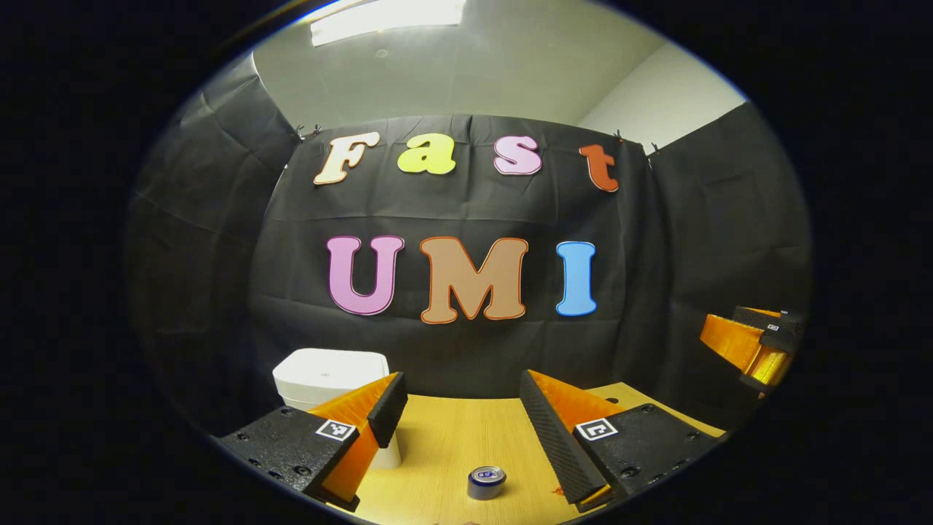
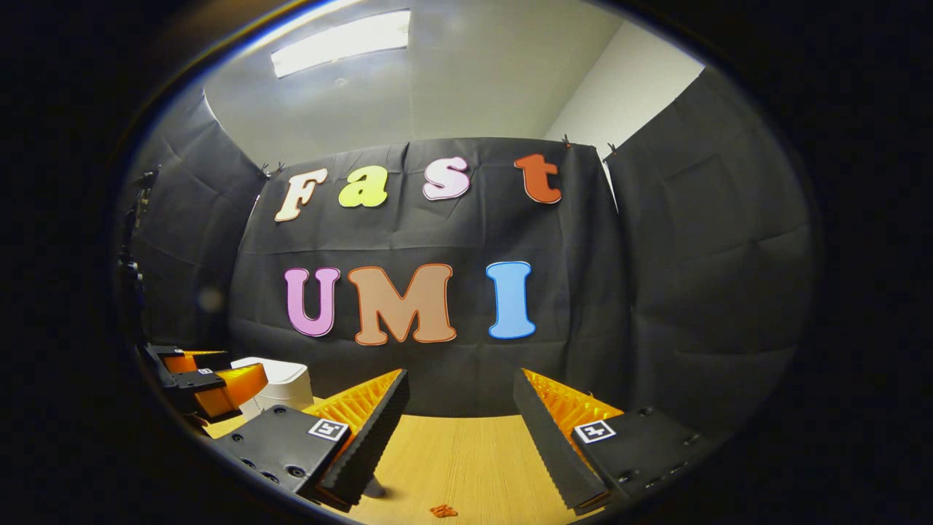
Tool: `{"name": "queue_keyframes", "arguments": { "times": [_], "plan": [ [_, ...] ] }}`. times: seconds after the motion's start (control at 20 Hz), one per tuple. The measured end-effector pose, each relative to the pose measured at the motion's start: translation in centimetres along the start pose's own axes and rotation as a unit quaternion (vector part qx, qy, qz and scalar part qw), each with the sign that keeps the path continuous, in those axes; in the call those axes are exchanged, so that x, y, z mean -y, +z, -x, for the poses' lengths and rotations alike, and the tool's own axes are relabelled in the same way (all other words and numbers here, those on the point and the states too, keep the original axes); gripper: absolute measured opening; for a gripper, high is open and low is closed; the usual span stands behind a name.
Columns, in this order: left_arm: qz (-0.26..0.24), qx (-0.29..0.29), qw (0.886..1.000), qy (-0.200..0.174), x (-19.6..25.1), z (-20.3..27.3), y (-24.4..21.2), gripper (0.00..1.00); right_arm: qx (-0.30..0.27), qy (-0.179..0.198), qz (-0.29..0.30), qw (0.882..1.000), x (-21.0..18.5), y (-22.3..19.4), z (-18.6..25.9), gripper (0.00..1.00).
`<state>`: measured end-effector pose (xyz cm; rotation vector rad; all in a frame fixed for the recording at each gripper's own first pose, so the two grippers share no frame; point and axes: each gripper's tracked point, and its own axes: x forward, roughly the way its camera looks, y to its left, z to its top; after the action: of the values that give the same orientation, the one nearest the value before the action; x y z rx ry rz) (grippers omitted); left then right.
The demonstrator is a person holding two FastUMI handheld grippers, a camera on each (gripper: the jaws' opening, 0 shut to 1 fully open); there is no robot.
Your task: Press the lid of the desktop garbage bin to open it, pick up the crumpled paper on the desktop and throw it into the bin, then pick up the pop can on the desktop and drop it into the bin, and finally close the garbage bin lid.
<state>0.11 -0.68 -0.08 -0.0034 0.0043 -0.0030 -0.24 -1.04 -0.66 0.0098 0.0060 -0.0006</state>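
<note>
Left gripper view first: nothing started yet

Left gripper view: my left gripper has its fingers wide and empty. The garbage bin sits behind the left finger with its lid down, so I judge pressing it open is still ahead. The pop can stands on the counter, near the bottom edge.

Right gripper view: my right gripper is spread wide too, holding nothing. The bin shows far left, partly hidden by the other gripper. I cannot pick out the crumpled paper
</note>
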Motion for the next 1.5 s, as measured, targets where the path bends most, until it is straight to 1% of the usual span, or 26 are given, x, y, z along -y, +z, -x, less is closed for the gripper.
{"name": "queue_keyframes", "arguments": {
  "times": [0.2,0.45,0.85,0.9,0.95,1.5],
  "plan": [
    [-0.005,-0.004,1.000,0.010,-0.4,0.0,0.0,0.93,-0.003,0.004,-0.013,1.000,0.2,-0.5,-0.1,0.96],
    [-0.015,0.005,1.000,0.021,-1.0,0.2,0.3,0.93,0.001,0.010,-0.006,1.000,-0.1,-0.2,-0.4,0.96],
    [-0.010,0.008,1.000,0.028,-1.6,0.2,0.6,0.93,0.005,0.021,0.003,1.000,-0.8,0.1,-0.4,0.96],
    [-0.011,0.009,0.999,0.029,-1.7,0.2,0.6,0.93,0.006,0.022,0.003,1.000,-0.8,0.0,-0.4,1.00],
    [-0.013,0.010,0.999,0.029,-1.7,0.3,0.6,0.94,0.005,0.022,0.003,1.000,-0.8,0.1,-0.4,0.96],
    [-0.018,0.013,0.999,0.028,-1.5,-0.2,0.7,0.93,0.007,0.021,0.003,1.000,-0.7,0.1,-0.9,0.96]
  ]
}}
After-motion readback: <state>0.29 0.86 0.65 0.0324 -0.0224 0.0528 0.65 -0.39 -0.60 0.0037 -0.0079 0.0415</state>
